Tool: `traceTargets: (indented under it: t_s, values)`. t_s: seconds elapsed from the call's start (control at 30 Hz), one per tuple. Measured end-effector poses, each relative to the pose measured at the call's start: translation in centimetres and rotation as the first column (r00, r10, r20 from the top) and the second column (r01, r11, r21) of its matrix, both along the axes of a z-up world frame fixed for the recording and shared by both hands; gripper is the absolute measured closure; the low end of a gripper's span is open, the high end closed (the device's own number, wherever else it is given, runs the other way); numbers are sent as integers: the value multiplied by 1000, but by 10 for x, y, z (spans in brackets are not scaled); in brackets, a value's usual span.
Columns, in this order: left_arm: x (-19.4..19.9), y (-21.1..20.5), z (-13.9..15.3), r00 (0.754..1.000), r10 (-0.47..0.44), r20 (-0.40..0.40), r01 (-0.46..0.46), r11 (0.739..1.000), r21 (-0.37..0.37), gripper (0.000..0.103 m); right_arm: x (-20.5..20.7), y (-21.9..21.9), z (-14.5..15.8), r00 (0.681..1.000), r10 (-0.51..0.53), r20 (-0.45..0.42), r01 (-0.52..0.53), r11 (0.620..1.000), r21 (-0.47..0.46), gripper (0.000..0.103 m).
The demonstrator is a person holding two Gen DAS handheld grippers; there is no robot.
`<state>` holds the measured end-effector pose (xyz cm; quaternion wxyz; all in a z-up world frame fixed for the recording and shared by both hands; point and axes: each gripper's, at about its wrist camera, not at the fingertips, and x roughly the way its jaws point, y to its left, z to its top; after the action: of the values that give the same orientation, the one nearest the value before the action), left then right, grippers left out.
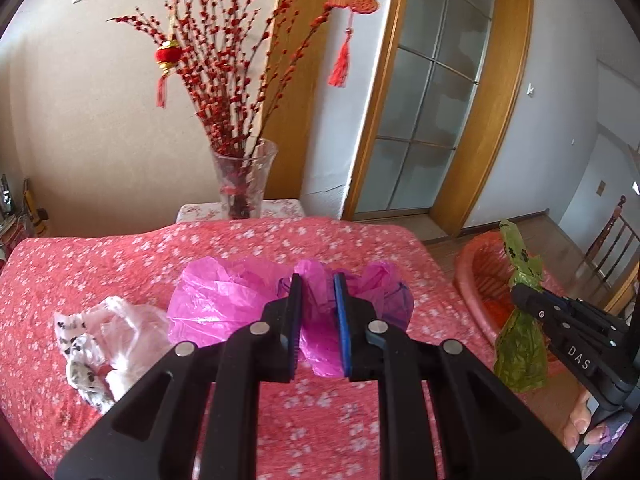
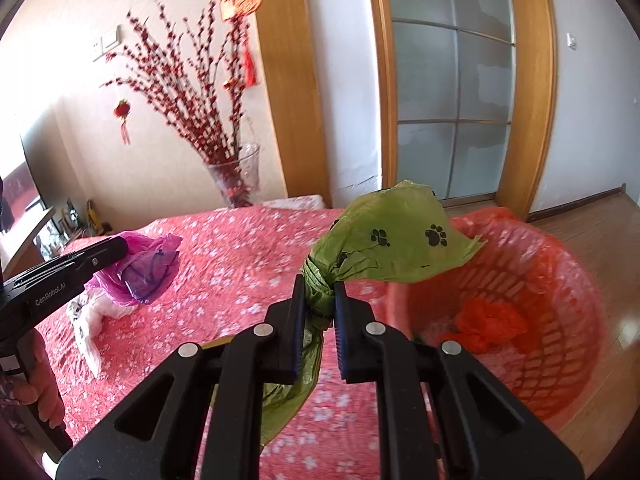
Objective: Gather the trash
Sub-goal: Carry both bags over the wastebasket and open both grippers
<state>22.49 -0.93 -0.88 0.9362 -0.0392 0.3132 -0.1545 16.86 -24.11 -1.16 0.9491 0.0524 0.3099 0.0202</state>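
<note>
Near the bed's (image 1: 60, 264) left edge a white bag (image 1: 100, 344) lies loose. My left claw (image 1: 318, 328) pinches the pink bag (image 1: 224, 300); my right claw (image 2: 318, 316) pinches the green bag's (image 2: 392, 236) knot beside the red basket (image 2: 560, 380). Thin film could slip free.

A crumpled pink bag (image 1: 224, 300) and a knotted green paw-print bag (image 2: 384, 236) hang above the table.

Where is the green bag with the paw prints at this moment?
The green bag is pinched in the right gripper, lifted above the pink flowered tablecloth, just left of the red basket.
</note>
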Motion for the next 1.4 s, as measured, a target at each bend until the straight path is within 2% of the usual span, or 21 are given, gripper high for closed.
traceTargets:
  t_s: [0.33, 0.73, 1.4]
  values:
    - [3, -66, 14, 991, -135, 24, 136, 989, -62, 87, -17, -51, 9, 994, -108, 27, 108, 994, 0, 89]
    - [8, -146, 25, 958, -286, 34, 288, 952, -108, 87, -32, -107, 2, 973, -231, 18, 231, 973, 2, 89]
    - [20, -230, 6, 907, -421, -30, 411, 898, -158, 86, -32, -164, -7, 937, -349, 1, 349, 937, 20, 89]
